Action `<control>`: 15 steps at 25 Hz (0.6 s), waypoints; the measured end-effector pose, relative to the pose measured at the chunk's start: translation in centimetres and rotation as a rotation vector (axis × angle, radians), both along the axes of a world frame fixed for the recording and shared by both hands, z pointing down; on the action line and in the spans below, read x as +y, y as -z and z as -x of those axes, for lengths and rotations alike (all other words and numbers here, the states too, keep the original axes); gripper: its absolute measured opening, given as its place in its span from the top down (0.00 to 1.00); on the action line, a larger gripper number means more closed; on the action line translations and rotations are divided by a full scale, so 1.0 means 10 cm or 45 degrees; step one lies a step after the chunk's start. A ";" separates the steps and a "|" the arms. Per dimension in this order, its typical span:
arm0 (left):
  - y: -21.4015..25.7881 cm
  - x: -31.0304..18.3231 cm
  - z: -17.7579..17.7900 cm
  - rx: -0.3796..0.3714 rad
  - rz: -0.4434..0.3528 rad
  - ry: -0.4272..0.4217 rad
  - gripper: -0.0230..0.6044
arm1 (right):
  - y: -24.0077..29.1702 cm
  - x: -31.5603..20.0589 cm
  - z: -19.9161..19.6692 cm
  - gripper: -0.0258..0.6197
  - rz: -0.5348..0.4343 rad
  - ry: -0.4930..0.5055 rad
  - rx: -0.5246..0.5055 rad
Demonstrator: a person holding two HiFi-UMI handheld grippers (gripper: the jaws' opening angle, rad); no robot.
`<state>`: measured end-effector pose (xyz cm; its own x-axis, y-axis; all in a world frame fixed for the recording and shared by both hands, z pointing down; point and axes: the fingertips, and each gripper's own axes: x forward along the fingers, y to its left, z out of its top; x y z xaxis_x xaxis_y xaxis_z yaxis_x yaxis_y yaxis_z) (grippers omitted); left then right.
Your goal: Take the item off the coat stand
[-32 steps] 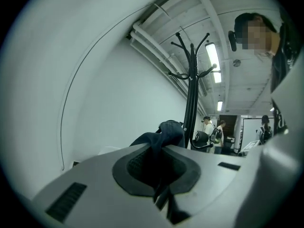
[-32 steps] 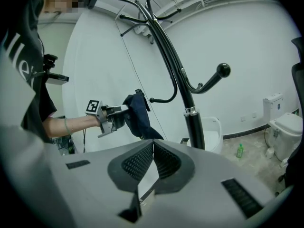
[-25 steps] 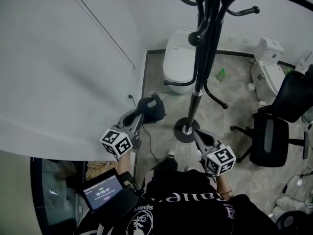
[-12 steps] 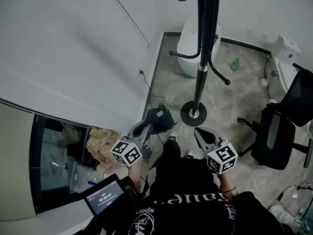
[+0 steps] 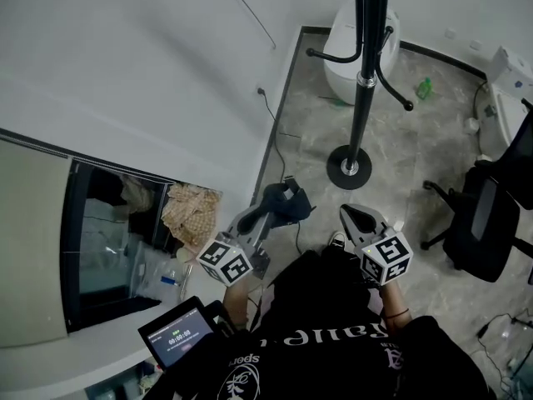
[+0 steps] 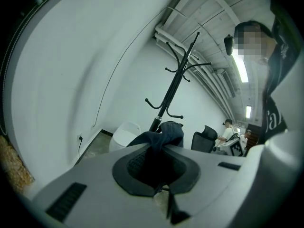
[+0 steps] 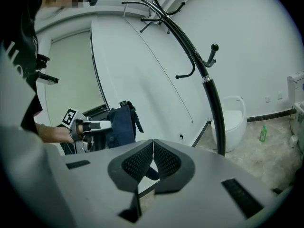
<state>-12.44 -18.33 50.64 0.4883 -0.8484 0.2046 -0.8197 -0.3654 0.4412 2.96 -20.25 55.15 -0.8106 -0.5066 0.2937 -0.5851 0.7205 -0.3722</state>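
Grey floor (image 5: 400, 98) carries the stand (image 5: 364, 82) near the wall (image 5: 166, 57). Left tongs (image 5: 268, 212) clamp the dark item (image 5: 291, 202), apart from the stand, above the floor's wall edge. Right tongs (image 5: 348, 212) are closed and empty.

The left gripper (image 5: 268, 213) is held forward, clamped on a dark denim item (image 5: 291, 200); the right gripper (image 5: 348, 217) is held alongside, jaws together.
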 end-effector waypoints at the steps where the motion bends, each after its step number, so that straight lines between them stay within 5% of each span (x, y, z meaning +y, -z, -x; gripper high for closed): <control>1: 0.00 0.03 -0.01 0.003 0.001 -0.002 0.95 | -0.02 0.00 0.00 0.93 0.000 0.002 0.005; 15: 0.01 0.74 -0.06 0.037 -0.042 -0.142 0.95 | 0.26 0.51 0.20 0.93 -0.112 -0.028 0.037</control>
